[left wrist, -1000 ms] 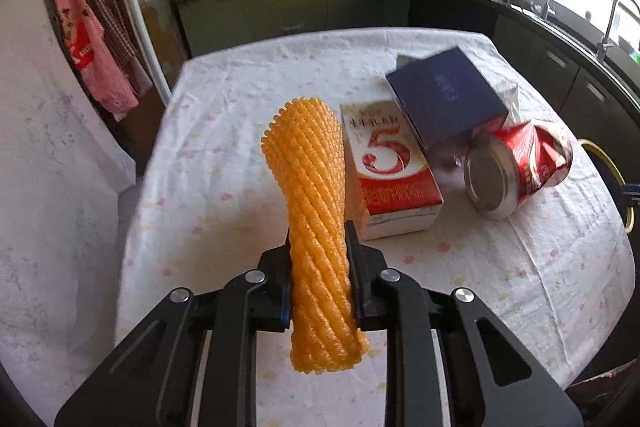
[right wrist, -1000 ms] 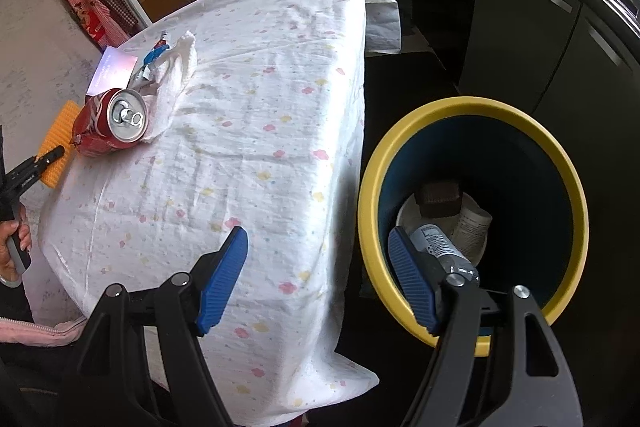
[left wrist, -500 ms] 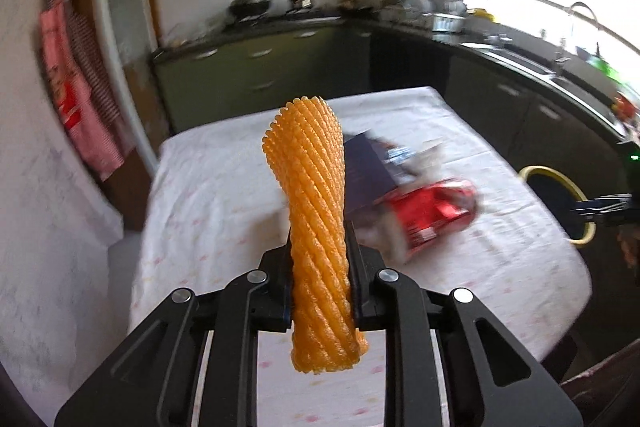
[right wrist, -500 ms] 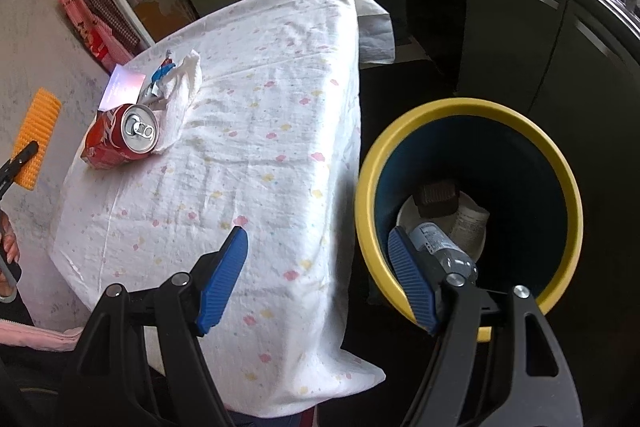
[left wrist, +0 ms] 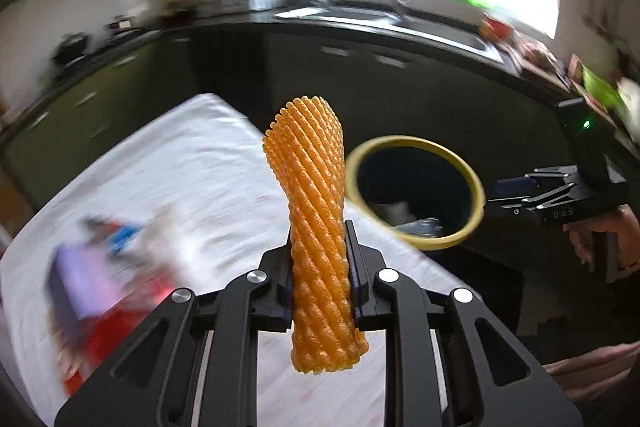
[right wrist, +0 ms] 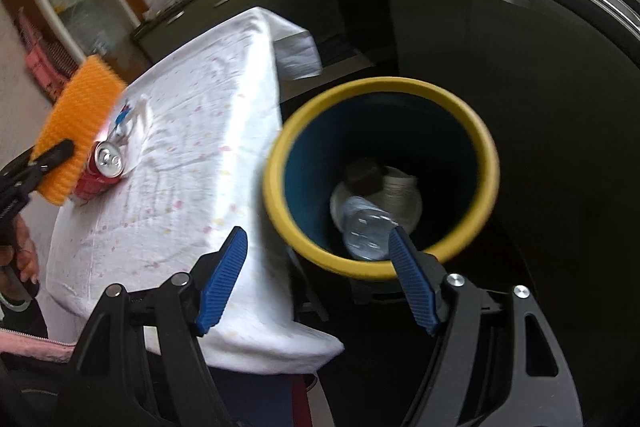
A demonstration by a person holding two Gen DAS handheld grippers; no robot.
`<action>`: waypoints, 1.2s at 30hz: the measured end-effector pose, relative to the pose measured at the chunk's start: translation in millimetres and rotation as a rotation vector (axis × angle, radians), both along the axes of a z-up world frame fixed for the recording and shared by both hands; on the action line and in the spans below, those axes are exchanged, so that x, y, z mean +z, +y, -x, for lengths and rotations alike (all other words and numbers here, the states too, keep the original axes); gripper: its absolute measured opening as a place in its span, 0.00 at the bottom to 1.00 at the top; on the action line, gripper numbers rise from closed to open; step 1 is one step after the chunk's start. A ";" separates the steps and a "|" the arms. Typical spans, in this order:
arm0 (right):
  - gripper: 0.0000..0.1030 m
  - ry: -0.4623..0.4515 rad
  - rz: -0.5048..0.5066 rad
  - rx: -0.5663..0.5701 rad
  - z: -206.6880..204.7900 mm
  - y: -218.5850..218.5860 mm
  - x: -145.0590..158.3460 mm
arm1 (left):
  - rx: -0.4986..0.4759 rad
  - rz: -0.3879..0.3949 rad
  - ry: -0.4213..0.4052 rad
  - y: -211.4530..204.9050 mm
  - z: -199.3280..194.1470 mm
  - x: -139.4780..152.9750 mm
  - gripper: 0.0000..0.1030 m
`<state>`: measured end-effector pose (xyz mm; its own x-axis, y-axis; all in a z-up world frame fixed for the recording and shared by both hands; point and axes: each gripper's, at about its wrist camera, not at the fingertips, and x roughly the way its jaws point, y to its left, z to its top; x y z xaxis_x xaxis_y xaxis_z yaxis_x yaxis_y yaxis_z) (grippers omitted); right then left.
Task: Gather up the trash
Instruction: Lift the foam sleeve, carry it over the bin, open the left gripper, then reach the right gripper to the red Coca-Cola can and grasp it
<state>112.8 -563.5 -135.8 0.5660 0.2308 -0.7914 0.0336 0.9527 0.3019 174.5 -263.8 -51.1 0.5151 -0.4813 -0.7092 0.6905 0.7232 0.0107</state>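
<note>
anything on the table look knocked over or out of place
Yes. A red soda can lies on its side on the tablecloth, its top facing the camera, beside crumpled white paper and a blurred purple box. It is loose litter, not yet in the yellow-rimmed bin.

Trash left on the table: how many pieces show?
3 at least: a red can, a purple box, and crumpled white wrapping beside them; blur may hide more.
</note>
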 end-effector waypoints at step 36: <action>0.73 0.005 -0.024 0.106 -13.7 36.1 -14.4 | 0.083 0.136 0.009 53.7 37.3 10.3 0.87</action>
<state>126.5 -527.4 -150.1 0.5331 0.3085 -0.7878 -0.0655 0.9434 0.3251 137.2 -210.1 -40.8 0.5509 -0.5292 -0.6453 0.6281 0.7721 -0.0971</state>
